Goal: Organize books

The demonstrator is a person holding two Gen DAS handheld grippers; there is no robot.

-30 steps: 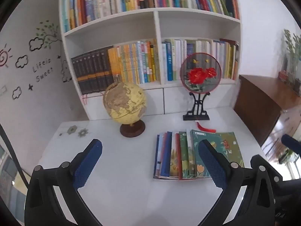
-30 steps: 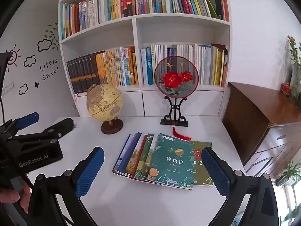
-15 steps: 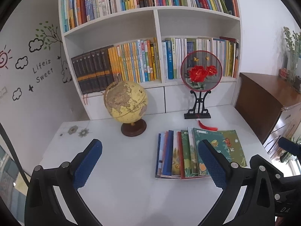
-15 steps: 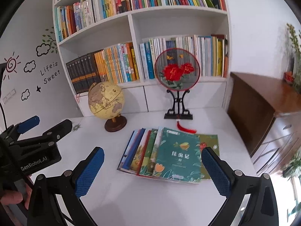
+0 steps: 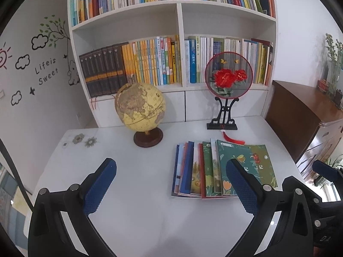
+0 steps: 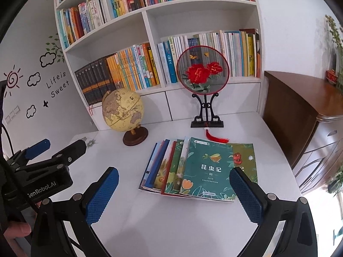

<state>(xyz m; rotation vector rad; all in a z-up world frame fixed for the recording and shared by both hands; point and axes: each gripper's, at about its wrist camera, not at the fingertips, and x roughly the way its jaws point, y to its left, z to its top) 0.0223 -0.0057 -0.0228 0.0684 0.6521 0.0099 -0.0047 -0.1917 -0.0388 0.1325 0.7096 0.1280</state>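
Several thin picture books (image 5: 216, 169) (image 6: 193, 169) lie fanned out flat on the white table (image 5: 139, 209) (image 6: 171, 220), a green-covered one on top toward the right. My left gripper (image 5: 171, 184) hovers open above the table, short of the books and to their left, with nothing between its blue pads. My right gripper (image 6: 174, 192) also stands open and empty, just in front of the fan's near edge. The left gripper's black body (image 6: 42, 171) shows at the left of the right wrist view.
A yellow globe (image 5: 140, 107) (image 6: 122, 111) stands behind the books on the left, a round red-flower fan on a black stand (image 5: 227, 79) (image 6: 202, 70) on the right. A white bookshelf (image 5: 180, 21) packed with upright books fills the back. A brown wooden cabinet (image 5: 300, 111) flanks the table's right.
Both views have tilted up and drawn back slightly, so the books and globe sit lower in frame. Both grippers stay open; the books have not moved.
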